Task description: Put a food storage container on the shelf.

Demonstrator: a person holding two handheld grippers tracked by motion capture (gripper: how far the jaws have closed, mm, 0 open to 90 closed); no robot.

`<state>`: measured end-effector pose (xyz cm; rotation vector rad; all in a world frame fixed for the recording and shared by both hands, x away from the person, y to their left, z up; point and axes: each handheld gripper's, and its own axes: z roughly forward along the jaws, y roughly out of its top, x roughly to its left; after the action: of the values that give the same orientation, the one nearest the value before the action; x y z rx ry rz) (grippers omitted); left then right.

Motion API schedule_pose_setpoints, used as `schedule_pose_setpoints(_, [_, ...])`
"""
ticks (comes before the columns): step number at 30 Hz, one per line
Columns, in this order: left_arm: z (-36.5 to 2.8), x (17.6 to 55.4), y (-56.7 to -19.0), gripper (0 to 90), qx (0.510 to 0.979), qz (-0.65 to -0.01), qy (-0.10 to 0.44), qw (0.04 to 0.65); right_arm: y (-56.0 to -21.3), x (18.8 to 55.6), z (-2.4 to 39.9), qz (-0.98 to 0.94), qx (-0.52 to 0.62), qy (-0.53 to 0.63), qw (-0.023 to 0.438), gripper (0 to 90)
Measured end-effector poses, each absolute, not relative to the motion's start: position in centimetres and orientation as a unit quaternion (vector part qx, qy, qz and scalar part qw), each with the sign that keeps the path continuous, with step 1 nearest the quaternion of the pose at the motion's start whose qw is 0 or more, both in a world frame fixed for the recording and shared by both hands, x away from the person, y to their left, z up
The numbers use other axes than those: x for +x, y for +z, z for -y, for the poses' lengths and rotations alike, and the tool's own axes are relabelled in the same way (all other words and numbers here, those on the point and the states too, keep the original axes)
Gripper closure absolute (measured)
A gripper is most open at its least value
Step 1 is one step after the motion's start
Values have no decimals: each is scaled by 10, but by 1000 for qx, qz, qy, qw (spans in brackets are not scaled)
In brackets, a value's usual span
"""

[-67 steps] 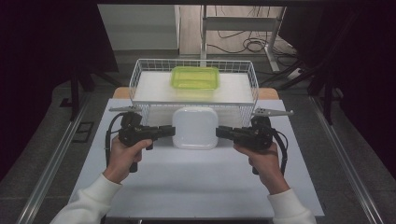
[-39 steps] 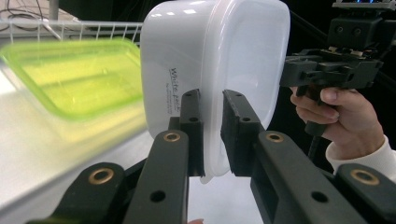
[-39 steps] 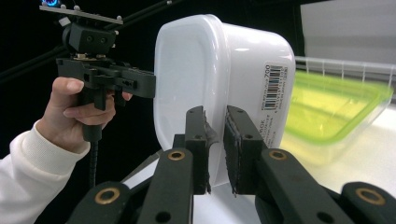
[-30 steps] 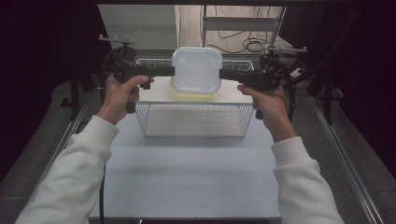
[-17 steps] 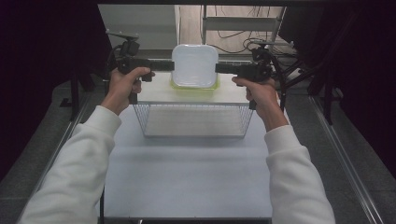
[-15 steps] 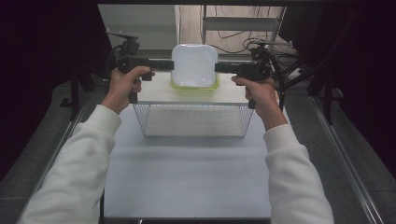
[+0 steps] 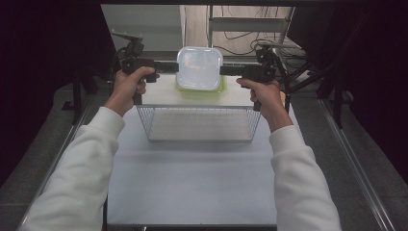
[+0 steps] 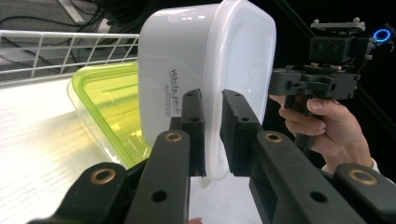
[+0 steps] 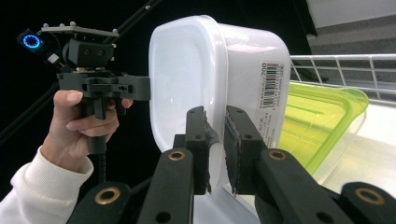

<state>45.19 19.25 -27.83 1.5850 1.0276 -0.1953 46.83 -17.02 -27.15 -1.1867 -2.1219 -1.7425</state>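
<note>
— What are the jaws doing?
— Both the left gripper (image 8: 212,135) and right gripper (image 9: 215,149) pinch the white container's (image 7: 199,68) rim.
— What changed?
— It rose from the table; now it hovers over the green container (image 7: 199,88) in the wire basket (image 7: 199,124), likely to nest.

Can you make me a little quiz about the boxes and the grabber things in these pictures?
1. True or false: the white container is held from both sides, by the left gripper and the right gripper.
2. What colour is the container sitting in the wire basket under the white one?
A. red
B. yellow-green
C. blue
3. Fill in the missing word: in the high view, the white container is held ____ the green one.

Key:
1. True. Each gripper's fingers pinch one edge of it.
2. B.
3. Above. I cannot tell if the two touch.
</note>
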Motion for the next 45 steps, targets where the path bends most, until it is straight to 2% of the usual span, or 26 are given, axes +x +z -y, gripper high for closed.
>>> schedule_pose_setpoints(8, [-195,461,-281,801,658,-458,-102,589,-272,478,171,699,-403,-584,91,784])
schedule_pose_setpoints(22, [-199,482,-293,772,604,-498,-165,600,-282,502,170,652,-454,-591,136,743])
schedule_pose_setpoints(35, [-199,491,-300,725,594,-506,-170,602,-289,509,169,628,-477,-595,155,701])
schedule_pose_setpoints(39, [-196,488,-297,580,601,-496,-147,609,-286,505,168,635,-472,-598,131,599])
schedule_pose_setpoints(45, [-198,470,-283,407,617,-482,-77,618,-269,484,176,659,-441,-608,47,474])
